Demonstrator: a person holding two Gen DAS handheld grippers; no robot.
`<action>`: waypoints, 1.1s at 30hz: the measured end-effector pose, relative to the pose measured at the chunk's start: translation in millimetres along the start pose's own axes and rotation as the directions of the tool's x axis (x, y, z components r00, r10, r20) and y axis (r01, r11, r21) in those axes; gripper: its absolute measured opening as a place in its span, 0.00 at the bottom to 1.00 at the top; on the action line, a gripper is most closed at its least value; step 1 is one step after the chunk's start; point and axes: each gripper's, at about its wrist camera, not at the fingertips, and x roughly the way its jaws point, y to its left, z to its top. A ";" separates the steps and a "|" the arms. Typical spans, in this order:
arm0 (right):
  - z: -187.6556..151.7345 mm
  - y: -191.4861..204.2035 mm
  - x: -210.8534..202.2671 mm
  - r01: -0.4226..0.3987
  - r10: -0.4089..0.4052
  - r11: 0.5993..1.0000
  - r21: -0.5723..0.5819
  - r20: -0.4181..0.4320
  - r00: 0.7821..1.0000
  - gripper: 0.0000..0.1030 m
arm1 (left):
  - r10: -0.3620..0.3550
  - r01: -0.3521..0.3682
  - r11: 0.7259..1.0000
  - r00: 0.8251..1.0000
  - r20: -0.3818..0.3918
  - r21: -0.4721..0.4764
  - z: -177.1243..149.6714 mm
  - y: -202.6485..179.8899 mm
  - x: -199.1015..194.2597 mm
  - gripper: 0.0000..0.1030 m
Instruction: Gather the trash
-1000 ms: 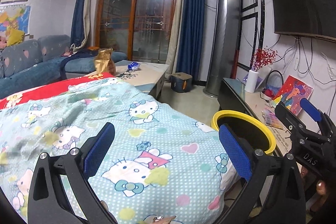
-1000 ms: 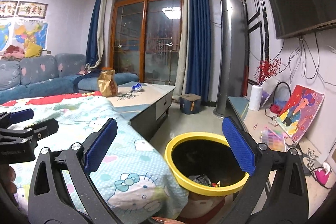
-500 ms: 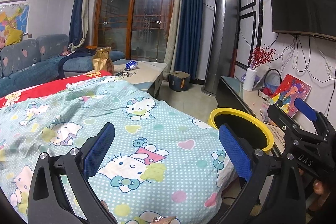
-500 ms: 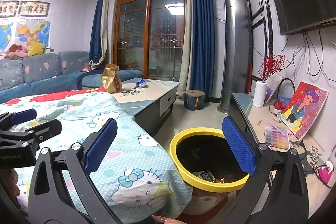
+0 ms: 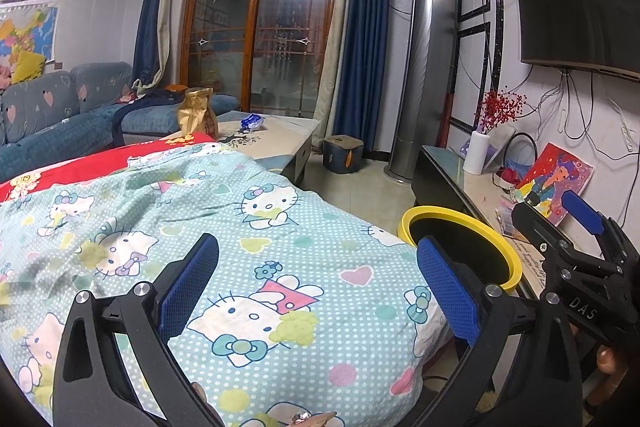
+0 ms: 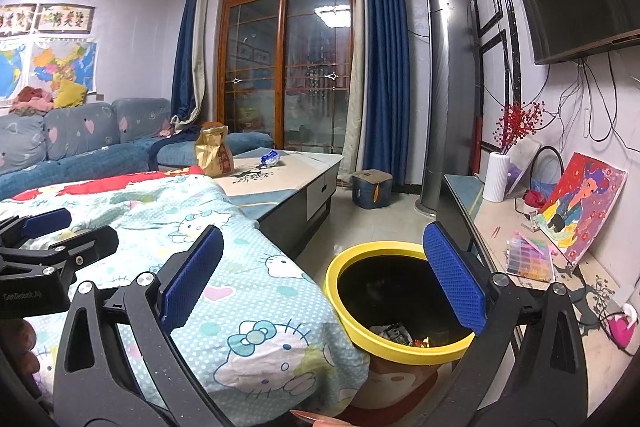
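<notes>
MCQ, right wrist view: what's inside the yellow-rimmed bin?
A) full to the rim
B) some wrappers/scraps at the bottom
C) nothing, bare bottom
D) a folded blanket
B: the right wrist view looks down into the yellow-rimmed bin, and a few small wrappers lie at its dark bottom, well below the rim.

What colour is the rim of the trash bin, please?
Yellow, around a black inside; the trash bin shows best in the right wrist view.
</notes>
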 end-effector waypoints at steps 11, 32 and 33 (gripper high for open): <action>-0.5 1.1 -0.5 0.001 -0.001 1.000 0.000 0.002 1.000 0.90 | 0.002 -0.002 1.000 1.000 0.002 0.001 0.6 0.8 -0.1 0.94; -0.5 1.1 -0.7 0.001 -0.001 1.000 -0.001 0.007 1.000 0.90 | 0.000 0.000 1.000 1.000 -0.001 0.003 0.3 2.4 0.3 0.94; -0.6 0.9 -0.4 0.002 -0.002 1.000 -0.003 0.006 1.000 0.90 | 0.000 0.000 1.000 1.000 0.000 0.002 0.3 2.4 0.2 0.94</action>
